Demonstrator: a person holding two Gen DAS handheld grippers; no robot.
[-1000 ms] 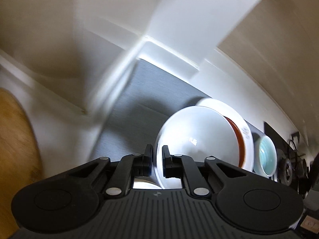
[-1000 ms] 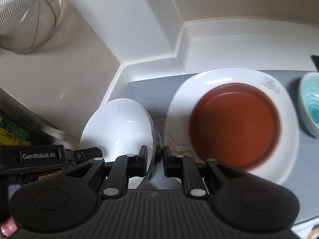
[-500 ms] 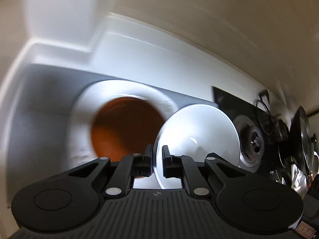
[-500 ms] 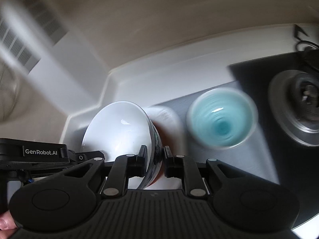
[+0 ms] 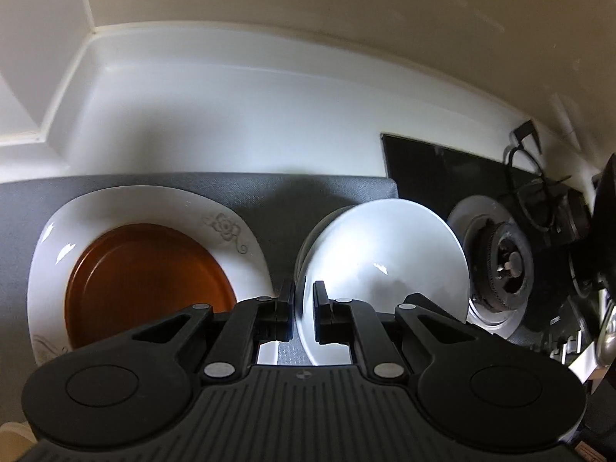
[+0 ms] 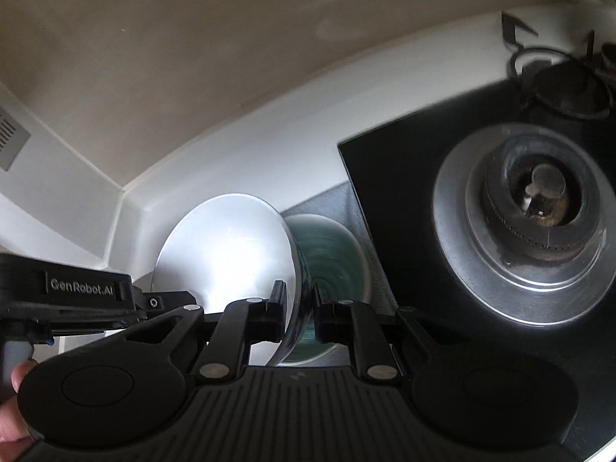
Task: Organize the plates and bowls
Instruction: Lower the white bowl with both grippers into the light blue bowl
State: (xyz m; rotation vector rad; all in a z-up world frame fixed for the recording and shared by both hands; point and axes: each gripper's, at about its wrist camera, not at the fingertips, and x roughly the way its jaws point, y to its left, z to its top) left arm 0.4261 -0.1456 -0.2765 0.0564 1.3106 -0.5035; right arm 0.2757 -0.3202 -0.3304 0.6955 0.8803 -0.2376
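Observation:
Both grippers are shut on the rim of one white bowl [image 5: 381, 261], held tilted above the grey mat [image 5: 277, 196]. My left gripper [image 5: 304, 312] pinches its near rim. My right gripper [image 6: 299, 308] pinches the rim of the same white bowl [image 6: 223, 254] from the other side. A teal bowl [image 6: 331, 269] sits on the mat just beyond and under the white bowl, partly hidden by it. A large white plate [image 5: 227, 223] with a brown plate [image 5: 146, 285] on it lies on the mat to the left.
A black gas hob [image 6: 415, 161] with a steel burner [image 6: 539, 200] lies right of the mat. The burner also shows in the left wrist view [image 5: 500, 261]. White counter and a beige wall [image 5: 308, 0] run behind. The left gripper's body [image 6: 77, 296] is at left.
Both grippers have carried the white bowl to the right, from beside the plates to over the teal bowl near the hob. Their hold on it is unchanged.

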